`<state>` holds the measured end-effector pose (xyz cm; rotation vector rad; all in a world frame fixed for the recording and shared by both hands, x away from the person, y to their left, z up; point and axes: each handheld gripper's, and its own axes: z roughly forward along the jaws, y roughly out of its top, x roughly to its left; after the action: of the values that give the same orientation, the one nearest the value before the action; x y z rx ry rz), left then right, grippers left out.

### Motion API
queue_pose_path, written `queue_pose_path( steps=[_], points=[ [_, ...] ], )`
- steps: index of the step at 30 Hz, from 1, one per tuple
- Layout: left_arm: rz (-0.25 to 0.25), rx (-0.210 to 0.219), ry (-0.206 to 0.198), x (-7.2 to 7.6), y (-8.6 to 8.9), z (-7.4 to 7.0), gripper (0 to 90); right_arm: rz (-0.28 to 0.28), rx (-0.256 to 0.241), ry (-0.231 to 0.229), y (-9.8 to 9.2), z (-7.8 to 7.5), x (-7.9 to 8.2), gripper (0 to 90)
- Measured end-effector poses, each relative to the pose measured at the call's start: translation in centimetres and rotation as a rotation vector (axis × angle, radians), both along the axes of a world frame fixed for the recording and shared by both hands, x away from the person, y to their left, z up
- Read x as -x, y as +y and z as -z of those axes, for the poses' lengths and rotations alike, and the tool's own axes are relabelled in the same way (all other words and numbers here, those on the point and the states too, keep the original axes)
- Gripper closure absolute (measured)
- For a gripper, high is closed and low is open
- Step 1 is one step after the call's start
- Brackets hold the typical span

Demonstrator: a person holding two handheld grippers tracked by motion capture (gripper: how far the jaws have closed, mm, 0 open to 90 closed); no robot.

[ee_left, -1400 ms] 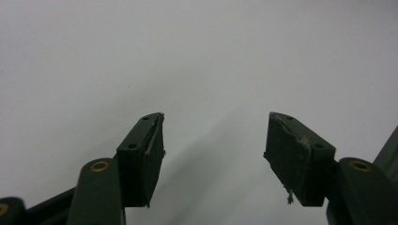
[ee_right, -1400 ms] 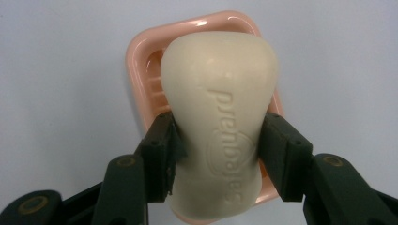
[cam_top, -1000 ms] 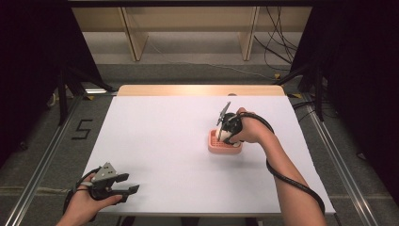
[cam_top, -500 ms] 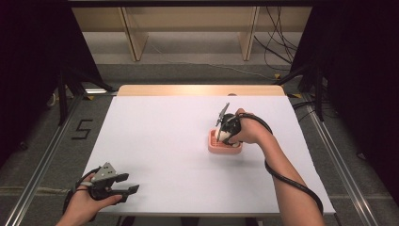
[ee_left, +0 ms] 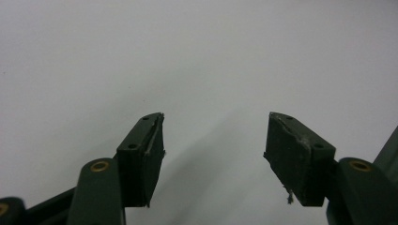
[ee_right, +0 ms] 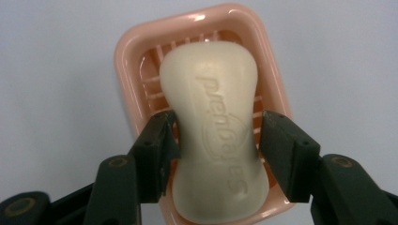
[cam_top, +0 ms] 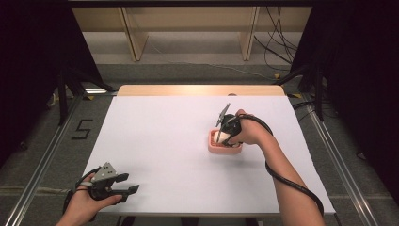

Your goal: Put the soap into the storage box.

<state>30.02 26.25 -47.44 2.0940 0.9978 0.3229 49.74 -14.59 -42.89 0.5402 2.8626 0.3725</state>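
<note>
Since the white worktop (cam_top: 179, 155) carries little else, the high view reads simply: a pink soap dish (cam_top: 217, 147) sits at about three o'clock from the middle, well in from every edge, with the right tool (cam_top: 225, 134) pointed steeply down into it. The right hand (cam_top: 249, 133) comes at the dish from its three o'clock side, probably so the jaws can drop over the bar from above. Down at about seven o'clock, near the front edge and well apart from the dish, the left tool (cam_top: 127, 183) lies low in the left hand (cam_top: 82, 202), seemingly parked out of the way.

Along the left tool (ee_left: 216, 145) in its own view, the two jaws stand wide apart with nothing but bare white worktop between them, which fits a tool that is waiting, not working.

Looking down the right tool (ee_right: 217, 150) in its own view, a cream bar of soap (ee_right: 213, 117) lies lengthwise in the ribbed dish (ee_right: 129, 51), its embossed face up. The jaws sit at nine and three o'clock of the bar's narrow waist, pressed to or just beside its flanks; that waist is likely chosen because it gives the surest hold on a slick thing. Whether they squeeze it firmly I cannot tell.
</note>
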Motion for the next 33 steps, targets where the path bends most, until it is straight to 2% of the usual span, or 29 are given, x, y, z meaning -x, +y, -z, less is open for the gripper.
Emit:
queue_pose_path(
  steps=[3,4,5,6,9,14,16,20,21,25,26,27,29,30,32,33],
  points=[
    [0.005,0.002,0.004,0.0,0.0,0.0,37.0,0.007,-0.023,0.006,-0.3,-0.4,0.2,42.1],
    [0.007,0.004,0.006,0.0,0.0,0.0,37.0,0.014,-0.027,-0.01,-0.4,-0.5,0.4,40.9],
    [0.006,0.004,0.006,0.0,0.0,0.0,37.0,0.013,-0.029,-0.003,-0.5,-0.6,0.5,40.3],
    [0.018,-0.009,-0.005,0.0,0.1,-0.1,37.0,-0.006,-0.045,-0.021,-0.6,-0.6,0.5,39.2],
    [0.01,-0.013,-0.009,0.0,0.0,-0.1,37.0,0.057,-0.094,-0.039,-1.1,-0.8,1.4,38.1],
    [0.02,-0.013,-0.002,0.0,0.0,0.0,37.0,0.079,-0.134,-0.069,-2.4,-0.5,2.7,37.2],
    [0.012,-0.001,-0.005,0.0,-0.1,0.1,36.9,0.111,-0.149,-0.082,-3.1,-0.3,3.3,37.3],
    [0.011,-0.004,-0.003,0.0,-0.1,0.1,37.0,0.135,-0.187,-0.11,-4.4,0.0,4.3,36.7],
    [0.011,-0.006,-0.003,0.0,-0.1,0.1,37.0,0.143,-0.197,-0.105,-4.6,0.1,4.7,36.7],
    [0.009,-0.019,-0.003,0.0,-0.1,0.1,36.9,0.163,-0.221,-0.142,-6.0,0.5,5.7,36.7],
    [0.006,-0.022,-0.005,0.0,-0.1,0.2,37.0,0.172,-0.246,-0.14,-6.2,0.6,6.0,36.6],
    [0.006,-0.017,0.0,0.0,-0.1,0.2,37.0,0.178,-0.26,-0.159,-6.5,0.7,6.2,36.6],
    [0.006,-0.02,0.001,0.0,-0.1,0.2,36.9,0.227,-0.288,-0.147,-6.9,0.9,7.0,36.9],
    [0.019,-0.021,0.007,0.0,-0.1,0.1,36.9,0.224,-0.295,-0.161,-7.2,1.1,7.2,37.2],
    [0.013,-0.02,0.005,0.0,-0.1,0.1,37.0,0.234,-0.314,-0.157,-7.7,1.2,7.8,38.0],
    [0.01,-0.021,0.004,0.0,-0.1,0.2,37.0,0.255,-0.341,-0.167,-7.9,1.5,8.1,38.0]
  ],
)
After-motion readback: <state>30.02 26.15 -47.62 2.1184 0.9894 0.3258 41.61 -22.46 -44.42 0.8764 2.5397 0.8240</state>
